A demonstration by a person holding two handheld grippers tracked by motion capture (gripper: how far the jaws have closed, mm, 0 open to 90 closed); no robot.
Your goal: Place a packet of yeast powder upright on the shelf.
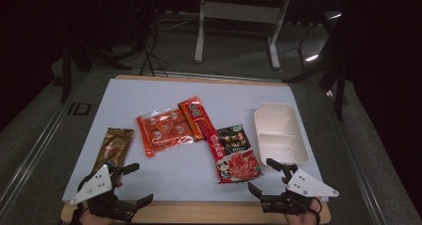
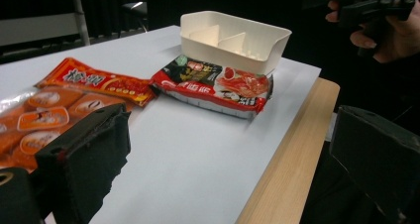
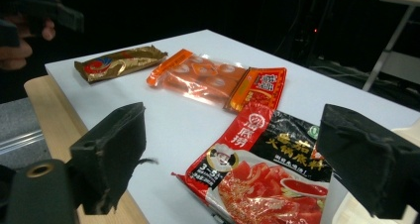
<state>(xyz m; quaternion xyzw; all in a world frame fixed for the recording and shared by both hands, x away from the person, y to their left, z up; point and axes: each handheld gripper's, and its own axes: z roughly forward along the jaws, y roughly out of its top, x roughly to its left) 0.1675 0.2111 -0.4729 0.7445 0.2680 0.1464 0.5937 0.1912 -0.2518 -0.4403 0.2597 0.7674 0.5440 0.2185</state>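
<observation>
Just ahead of the right gripper (image 1: pixel 267 177), between its spread, empty jaws: one red-and-black sauce packet (image 3: pixel 267 177), lying flat on the white sheet beside the white divided tray (image 1: pixel 280 133). Likely light, limp and slippery-filmed; best pinched at its near sealed edge. Left gripper (image 1: pixel 135 184), jaws likewise apart and empty, sits near a gold packet (image 1: pixel 114 145).
</observation>
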